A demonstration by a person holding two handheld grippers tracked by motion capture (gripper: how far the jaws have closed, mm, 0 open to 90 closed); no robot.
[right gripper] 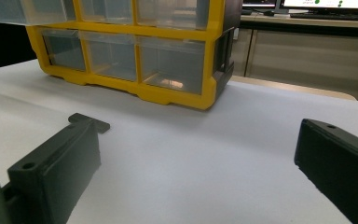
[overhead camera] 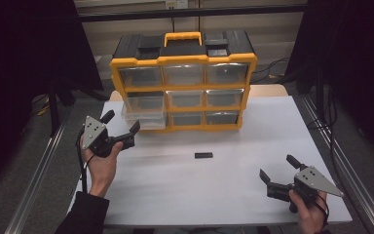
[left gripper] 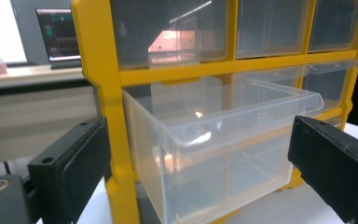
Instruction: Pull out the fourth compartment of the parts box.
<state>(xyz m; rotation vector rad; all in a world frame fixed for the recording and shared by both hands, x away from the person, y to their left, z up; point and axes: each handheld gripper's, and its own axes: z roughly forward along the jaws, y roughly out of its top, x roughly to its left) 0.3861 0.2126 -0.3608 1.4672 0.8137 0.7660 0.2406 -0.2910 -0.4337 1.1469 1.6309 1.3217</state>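
A yellow and black organizer (overhead camera: 182, 61) with clear drawers stands at the back of the white table (overhead camera: 214, 195). Its middle-left drawer (overhead camera: 143, 108) is pulled out and looks empty in the left gripper view (left gripper: 223, 144). My left gripper (overhead camera: 121, 122) hovers just left of that drawer, jaws open and pointed at it (left gripper: 198, 140), with no pad pressing on it. A small black part (overhead camera: 203, 155) lies flat on the table's middle. My right gripper (overhead camera: 276, 166) rests low at the front right, open and empty (right gripper: 196, 154), with the black part (right gripper: 89, 122) just beyond its left jaw.
The organizer's other drawers (overhead camera: 224, 73) are pushed in, and an orange carry handle (overhead camera: 182, 36) tops it. Dark stands and cables flank the table on both sides. A metal rail (overhead camera: 34, 180) runs along the floor at the left.
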